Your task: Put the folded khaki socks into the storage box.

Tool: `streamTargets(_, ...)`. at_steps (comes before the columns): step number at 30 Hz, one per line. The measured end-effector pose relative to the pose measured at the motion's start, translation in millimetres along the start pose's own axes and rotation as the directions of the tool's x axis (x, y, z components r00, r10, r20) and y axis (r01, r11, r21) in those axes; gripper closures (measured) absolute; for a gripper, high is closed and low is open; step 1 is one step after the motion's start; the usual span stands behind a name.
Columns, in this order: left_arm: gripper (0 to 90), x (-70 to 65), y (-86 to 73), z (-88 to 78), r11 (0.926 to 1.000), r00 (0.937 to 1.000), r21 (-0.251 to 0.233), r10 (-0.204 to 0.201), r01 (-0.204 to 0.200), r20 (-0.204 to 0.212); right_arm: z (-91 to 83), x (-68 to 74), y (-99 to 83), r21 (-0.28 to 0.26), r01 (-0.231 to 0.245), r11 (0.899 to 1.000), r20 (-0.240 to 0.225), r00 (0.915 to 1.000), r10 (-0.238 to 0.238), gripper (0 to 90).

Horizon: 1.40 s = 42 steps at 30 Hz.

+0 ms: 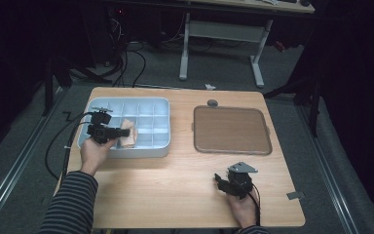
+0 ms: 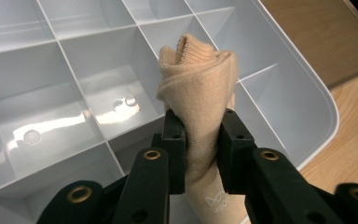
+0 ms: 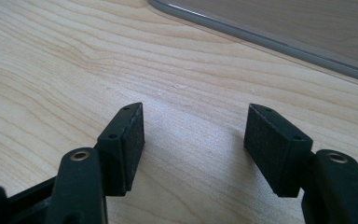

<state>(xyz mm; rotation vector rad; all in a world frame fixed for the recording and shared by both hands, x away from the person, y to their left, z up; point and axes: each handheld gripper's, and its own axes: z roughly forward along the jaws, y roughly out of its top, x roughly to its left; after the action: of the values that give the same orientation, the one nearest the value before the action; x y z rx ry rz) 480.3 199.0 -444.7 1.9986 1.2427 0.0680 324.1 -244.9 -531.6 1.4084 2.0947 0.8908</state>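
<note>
Rolled sock pinched over the divided box

Wood grain of the table (image 3: pixel 121 60) ran under the right gripper (image 3: pixel 193 140), whose jaws stood spread apart with nothing between them, low over the bare surface. In the high view that right gripper (image 1: pixel 226 183) sat near the front edge, held in the person's right hand (image 1: pixel 243 209), with the brown tray (image 1: pixel 231 130) just beyond it, bare.

Farther left, a striped sleeve (image 1: pixel 70 202) led up to the left hand (image 1: pixel 95 153), which carried the left gripper (image 1: pixel 114 132) over the front part of the pale blue compartment box (image 1: pixel 163 146). Its jaws were pinching a rolled beige sock (image 2: pixel 200 88): in the left gripper view both pads pressed on the sock's lower half, and the rolled end stood up above them. The sock (image 1: pixel 128 134) hung over the box's cells, about the middle of the front row; whether it touched a cell floor could not be told. The cells around it (image 2: pixel 60 107) lay bare and glossy.

Beyond the table, the white legs of a desk (image 1: pixel 221 34) stood on the dark floor.
</note>
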Motion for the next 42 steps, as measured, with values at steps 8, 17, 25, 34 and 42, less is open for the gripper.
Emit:
streamTargets(8, 75.7, -2.5, -0.2, 8.9, 0.9996, 0.9999, 0.026, -0.014, 0.014, 0.009, -0.2, 0.6, -0.1, 0.001, 0.005, 1.000, -0.004, 1.0000, -0.005, 37.4)
streamTargets(17, 75.7, 1.1, -4.4, 10.9, 0.9993, 0.9997, 0.035, -0.015, 0.014, 0.017, 0.2, 0.8, 0.2, 0.002, 0.006, 1.000, -0.004, 1.0000, -0.006, 37.4)
streamTargets(25, 75.9, 2.8, -5.4, 14.0, 0.9977, 0.9993, 0.057, -0.036, 0.036, 0.001, 0.2, 0.8, 0.2, 0.001, 0.005, 1.000, -0.005, 1.0000, -0.005, 37.4)
streamTargets(34, 76.0, 2.8, -4.9, 14.7, 0.9964, 0.9993, 0.077, -0.035, 0.036, -0.015, 0.5, 0.7, 0.4, 0.000, 0.009, 1.000, -0.009, 0.9999, -0.009, 37.2)
streamTargets(42, 76.3, 5.1, -5.2, 15.3, 0.9952, 0.9992, 0.090, -0.037, 0.038, -0.011, 0.8, 0.7, 0.6, 0.000, 0.011, 1.000, -0.011, 0.9999, -0.011, 37.1)
